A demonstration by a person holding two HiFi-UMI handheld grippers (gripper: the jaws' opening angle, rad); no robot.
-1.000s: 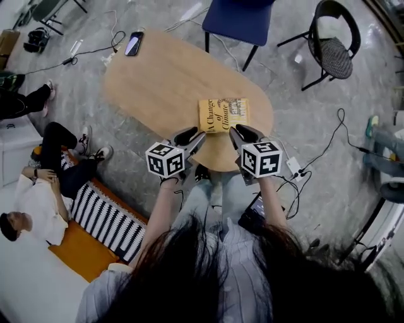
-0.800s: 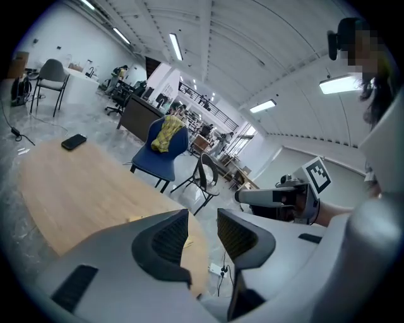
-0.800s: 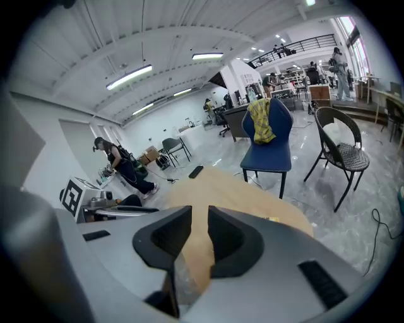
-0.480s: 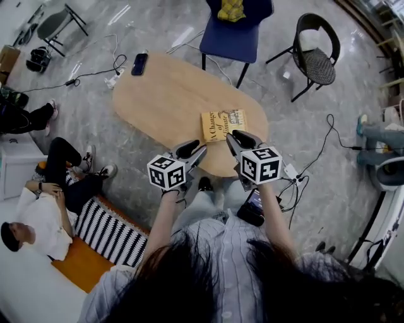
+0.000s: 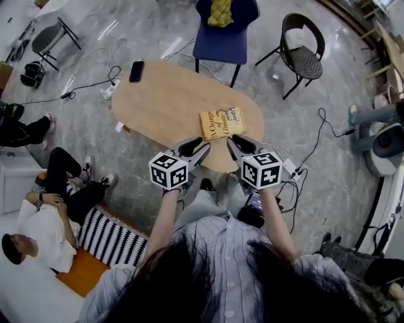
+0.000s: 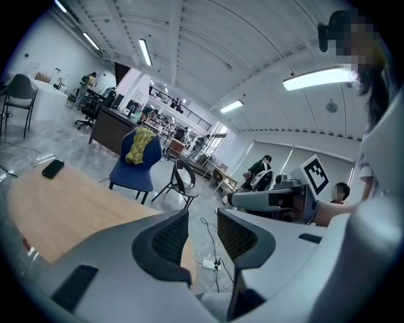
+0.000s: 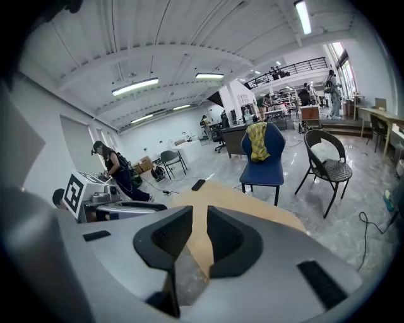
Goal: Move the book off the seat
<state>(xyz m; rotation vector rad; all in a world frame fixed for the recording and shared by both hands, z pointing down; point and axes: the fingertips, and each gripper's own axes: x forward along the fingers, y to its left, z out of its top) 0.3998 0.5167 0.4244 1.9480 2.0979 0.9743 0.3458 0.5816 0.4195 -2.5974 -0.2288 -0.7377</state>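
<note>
The yellow book (image 5: 222,122) lies flat on the oval wooden table (image 5: 164,94), close to its near right edge. The blue chair (image 5: 224,38) beyond the table carries only a yellow cloth (image 5: 219,11) on its seat. My left gripper (image 5: 197,150) hovers just short of the book's near left corner, open and empty (image 6: 202,236). My right gripper (image 5: 238,144) hangs near the book's near right corner. Its jaws are closing, with a narrow gap and nothing between them (image 7: 200,236). Neither gripper touches the book.
A dark phone (image 5: 136,70) rests at the table's far left end. A black mesh chair (image 5: 303,57) stands at the back right. A person (image 5: 57,183) sits on the floor at the left by a striped mat. Cables and a power strip (image 5: 291,169) lie right of the table.
Both grippers have drawn back a little from the book toward me, and the view has tilted up, so the blue chair shows. The book has stayed on the table.
</note>
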